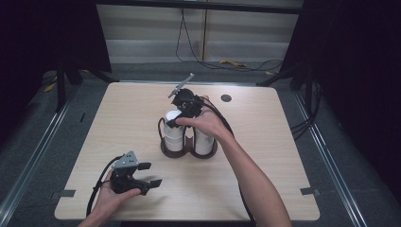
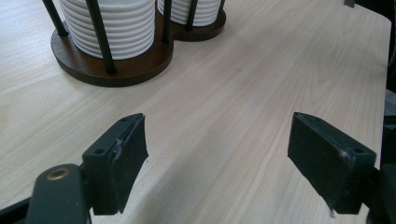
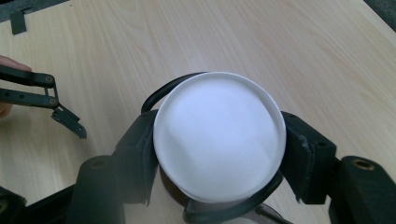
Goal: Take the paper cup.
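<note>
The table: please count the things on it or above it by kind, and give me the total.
Stacks of white cups: 2
Dark wooden cup holder: 1
Tongs: 2, left tongs, right tongs
Total: 5

Both grippers were built in matte black: the left gripper [image 1: 149, 175] was topped by a grey three-cornered plate, with black cables looped off each; brass-coloured screws were set near the right gripper [image 3: 218, 154] jaws.

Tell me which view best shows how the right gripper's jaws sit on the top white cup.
The right gripper view: it looks down on the top cup, with the right gripper showing one jaw on each side of the rim. The high view shows that cup partly hidden by the hand. The left gripper view shows ribbed stack sides in the holder.
</note>
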